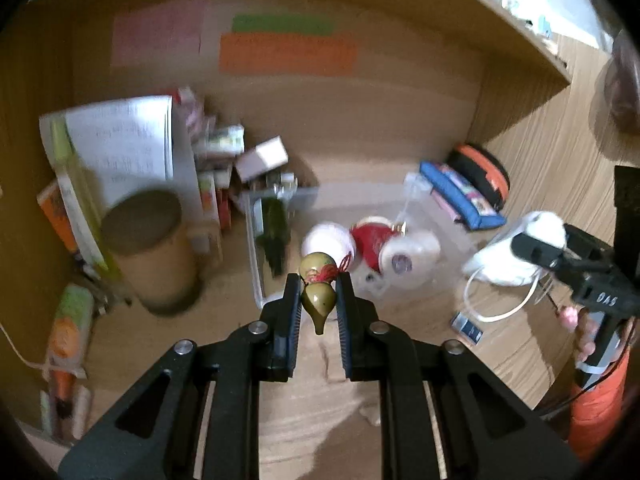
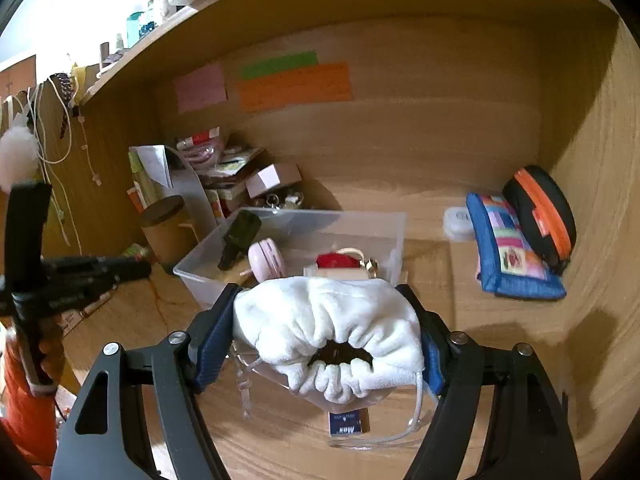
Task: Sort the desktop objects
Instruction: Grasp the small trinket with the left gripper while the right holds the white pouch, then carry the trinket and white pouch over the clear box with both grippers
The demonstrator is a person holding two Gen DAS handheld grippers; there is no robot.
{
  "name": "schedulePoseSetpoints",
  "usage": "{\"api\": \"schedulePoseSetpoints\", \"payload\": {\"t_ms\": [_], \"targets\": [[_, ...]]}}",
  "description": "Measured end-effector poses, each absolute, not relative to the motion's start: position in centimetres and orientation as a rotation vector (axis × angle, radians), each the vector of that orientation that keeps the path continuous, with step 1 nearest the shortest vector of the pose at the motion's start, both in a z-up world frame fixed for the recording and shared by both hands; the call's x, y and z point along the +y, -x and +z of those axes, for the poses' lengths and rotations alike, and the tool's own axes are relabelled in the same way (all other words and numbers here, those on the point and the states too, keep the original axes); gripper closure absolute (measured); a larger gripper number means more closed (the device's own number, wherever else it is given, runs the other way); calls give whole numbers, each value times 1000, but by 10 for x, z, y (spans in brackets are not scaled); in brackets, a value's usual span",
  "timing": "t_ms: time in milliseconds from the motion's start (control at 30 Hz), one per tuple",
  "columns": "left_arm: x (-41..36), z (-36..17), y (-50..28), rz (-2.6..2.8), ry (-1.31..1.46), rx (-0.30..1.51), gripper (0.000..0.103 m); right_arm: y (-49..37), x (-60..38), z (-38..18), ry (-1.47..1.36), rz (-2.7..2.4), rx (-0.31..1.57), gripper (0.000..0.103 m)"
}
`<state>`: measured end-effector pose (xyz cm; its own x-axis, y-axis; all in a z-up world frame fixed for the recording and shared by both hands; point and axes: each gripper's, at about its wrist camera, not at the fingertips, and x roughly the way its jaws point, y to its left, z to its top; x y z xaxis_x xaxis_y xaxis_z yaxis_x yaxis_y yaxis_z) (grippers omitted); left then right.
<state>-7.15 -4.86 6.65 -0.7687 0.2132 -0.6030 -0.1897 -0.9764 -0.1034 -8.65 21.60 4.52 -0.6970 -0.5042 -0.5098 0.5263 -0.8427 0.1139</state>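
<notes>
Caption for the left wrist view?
Left gripper holds a small gourd charm above the clear bin on the desk.

Small olive-green glossy gourd charm with red cord at waist [image 1: 317, 294] pinched between my left fingers, narrow stem end toward camera, held above desk. Soft white velvet drawstring pouch [image 2: 328, 332] squeezed between my right fingers, gathered mouth open toward camera, cords dangling. Clear plastic storage bin [image 2: 394, 240] beyond, holding red, pink, dark-green items.

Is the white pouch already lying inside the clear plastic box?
No, the white pouch is clamped in the right gripper, in front of the clear box.
</notes>
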Motion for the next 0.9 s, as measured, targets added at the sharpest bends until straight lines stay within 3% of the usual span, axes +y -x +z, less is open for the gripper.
{"api": "schedulePoseSetpoints", "payload": {"t_ms": [467,900], "targets": [[-38,105,111,2760,859,-55,87,126,182,60,-695,-2455,103,30],[-36,40,169,2724,1077,-43,87,175,143,21,-824,-2398,162,30]]}}
